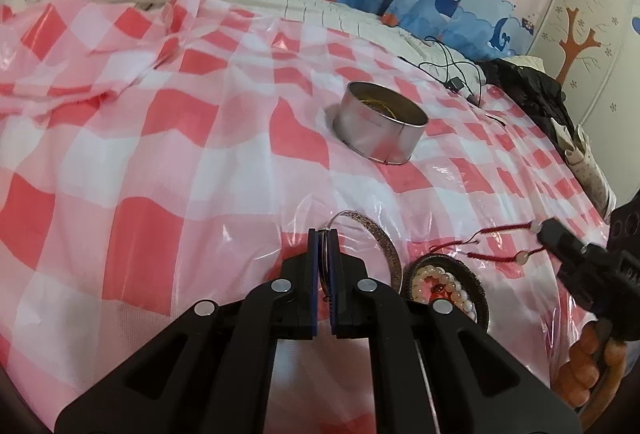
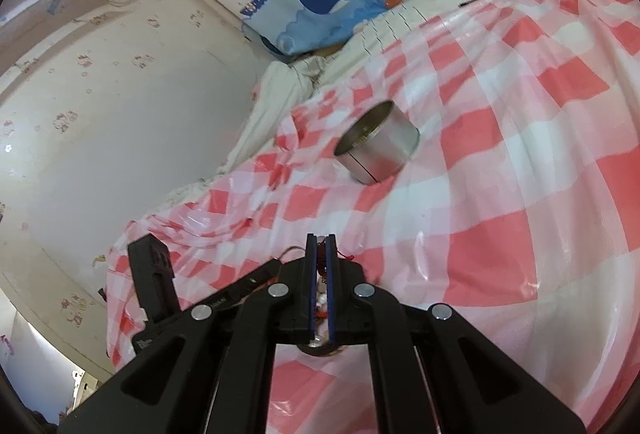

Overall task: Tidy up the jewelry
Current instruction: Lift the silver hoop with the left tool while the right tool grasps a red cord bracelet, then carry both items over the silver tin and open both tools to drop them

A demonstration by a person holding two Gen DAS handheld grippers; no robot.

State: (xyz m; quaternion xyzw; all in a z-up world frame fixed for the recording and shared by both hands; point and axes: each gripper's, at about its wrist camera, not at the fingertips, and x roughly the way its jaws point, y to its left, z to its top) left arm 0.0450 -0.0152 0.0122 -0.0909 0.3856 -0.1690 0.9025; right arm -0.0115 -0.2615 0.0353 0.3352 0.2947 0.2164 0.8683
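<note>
**Two grippers clamped on jewelry, tin waiting across the bed**

Two pieces of jewelry are gripped at once on a bed under a pink-and-white checked plastic sheet (image 1: 160, 162). Seen from the left wrist, the left gripper (image 1: 324, 234) has its jaws pressed narrow on the rim of a silver bangle (image 1: 380, 238), which curves off to the right. Just right of it lies a dark ring (image 1: 476, 286) encircling a pale bead bracelet (image 1: 460, 286) with a red bead. Further right, the right gripper (image 1: 550, 228) pinches a red cord (image 1: 500, 230) near a pale bead; fingers (image 1: 576, 374) of the person's hand show at the near right edge. A round metal tin (image 1: 380, 128) stands open farther off, well apart from the pieces, with something yellowish inside that is too dim to name.

Seen from the right wrist, the right gripper (image 2: 320, 238) has its jaws close together on red cord and pale beads (image 2: 321, 300). The tin (image 2: 378, 142) sits far ahead. The left gripper's body (image 2: 154, 274) shows at near left.

Judged from this, sorting is partly done at most: both held pieces and the bead bracelet are still outside the tin. Small print on the left gripper's body is too blurred to read; no other writing shows.
</note>
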